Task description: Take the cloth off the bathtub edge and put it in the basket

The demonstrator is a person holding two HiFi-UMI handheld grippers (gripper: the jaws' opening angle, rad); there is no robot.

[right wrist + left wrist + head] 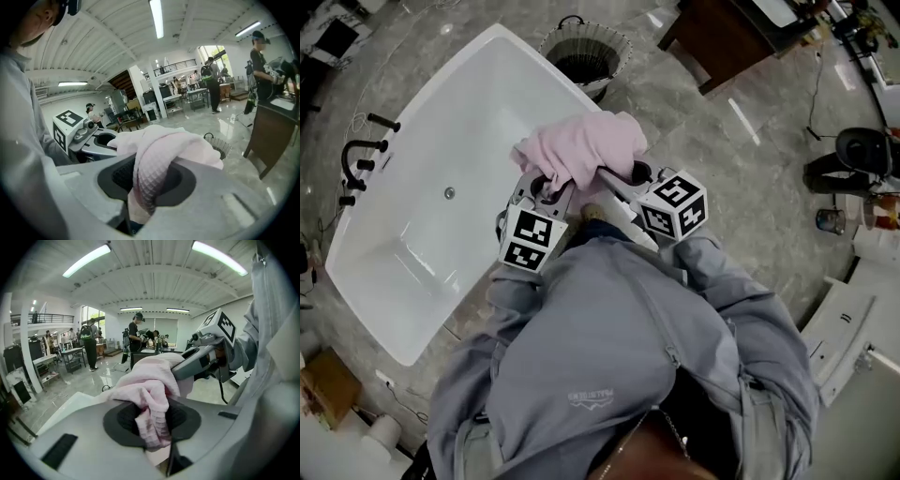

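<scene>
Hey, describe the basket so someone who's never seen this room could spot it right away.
Find the big white bathtub on the grey floor. Just past its top end in the head view stands the basket. It is round, pale and ribbed with a dark inside, unlike the brown cabinet beside it.

You're standing on a polished grey stone-look floor (703, 131) that mirrors the lamps. Ahead of you, to the right, sits a dark wooden cabinet (727, 37); a brown cardboard box (328, 384) lies low on your left. Overhead, long tube lights (86, 259) run along a white ribbed ceiling (154, 282). At the far end you have bright windows (96, 317), a railed mezzanine (44, 318), a work table (70, 355) and several people (89, 341) standing.
</scene>
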